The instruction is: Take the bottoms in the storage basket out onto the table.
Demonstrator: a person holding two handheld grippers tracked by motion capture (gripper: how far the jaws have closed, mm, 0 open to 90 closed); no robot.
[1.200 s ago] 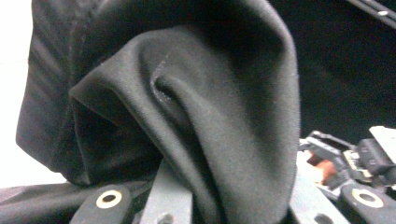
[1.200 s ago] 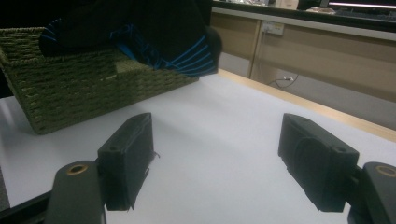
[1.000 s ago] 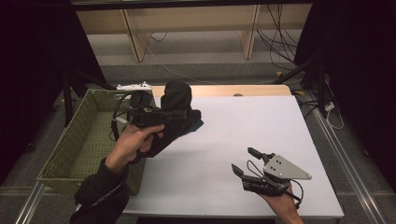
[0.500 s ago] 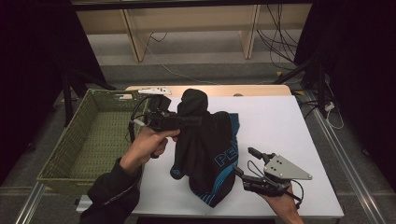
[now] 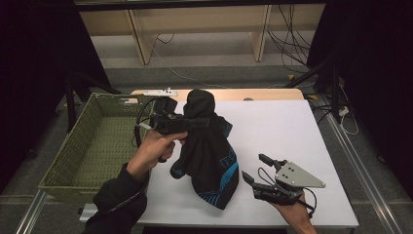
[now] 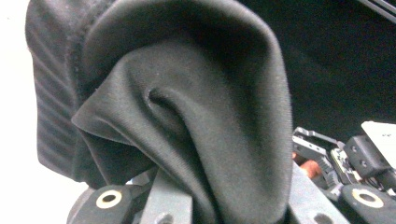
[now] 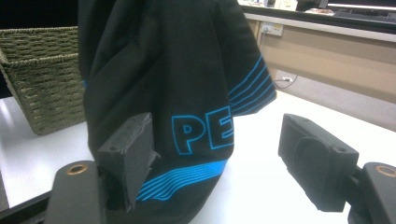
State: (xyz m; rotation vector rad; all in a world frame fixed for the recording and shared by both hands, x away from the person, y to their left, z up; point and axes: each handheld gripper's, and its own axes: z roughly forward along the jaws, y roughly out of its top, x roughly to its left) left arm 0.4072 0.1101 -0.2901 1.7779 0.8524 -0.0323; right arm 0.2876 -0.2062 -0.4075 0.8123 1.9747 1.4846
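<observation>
At centre frame the left tongs [image 5: 202, 122] are clamped on a black shirt [image 5: 209, 156] with blue print, holding it up so its hem drapes onto the white tabletop [image 5: 282, 131]; the right tongs [image 5: 255, 169], lower right, stand apart beside it; a green basket [image 5: 97, 146] sits left.

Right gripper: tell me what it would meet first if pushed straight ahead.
Most likely the black garment hanging from the left gripper. It hangs directly before the right gripper's open jaws, though the exact gap is unclear.

Hanging shirt [image 5: 209, 146] blocks table centre; basket [image 5: 92, 146] walls left; right tabletop [image 5: 292, 126] free.
</observation>
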